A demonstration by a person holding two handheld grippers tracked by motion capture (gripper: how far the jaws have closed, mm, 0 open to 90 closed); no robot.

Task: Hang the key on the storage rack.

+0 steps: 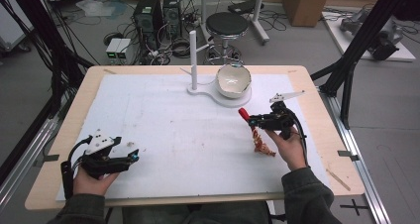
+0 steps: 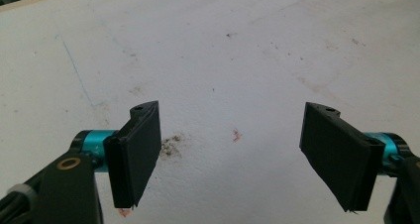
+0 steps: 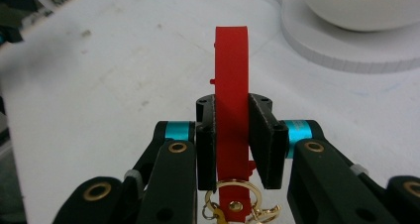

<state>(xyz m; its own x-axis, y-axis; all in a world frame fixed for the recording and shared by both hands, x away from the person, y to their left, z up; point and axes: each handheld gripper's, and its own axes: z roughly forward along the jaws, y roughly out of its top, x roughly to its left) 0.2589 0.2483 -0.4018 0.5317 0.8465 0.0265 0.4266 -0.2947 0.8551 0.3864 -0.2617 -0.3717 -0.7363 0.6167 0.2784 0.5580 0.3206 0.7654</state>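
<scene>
My right gripper (image 3: pixel 232 135) is shut on a flat red tag (image 3: pixel 232 80) that stands on edge between its jaws, with gold key rings (image 3: pixel 233 196) hanging from its lower end. From above, the right gripper (image 1: pixel 252 119) is lifted over the right part of the white mat, the red tag (image 1: pixel 244 114) sticks out to the left, and a red and gold trinket (image 1: pixel 261 145) dangles under it. My left gripper (image 1: pixel 130 157) rests low at the front left. Its jaws stand wide open over bare mat (image 2: pixel 223 60), and the left gripper (image 2: pixel 233 154) holds nothing.
A white bowl (image 1: pixel 233 80) sits on a white stand base (image 1: pixel 229 97) with an upright white post (image 1: pixel 193 60) at the far middle of the table. The bowl (image 3: pixel 361 6) and base (image 3: pixel 341 48) lie ahead and to the right of the red tag. Wooden table edges (image 1: pixel 317 100) frame the mat.
</scene>
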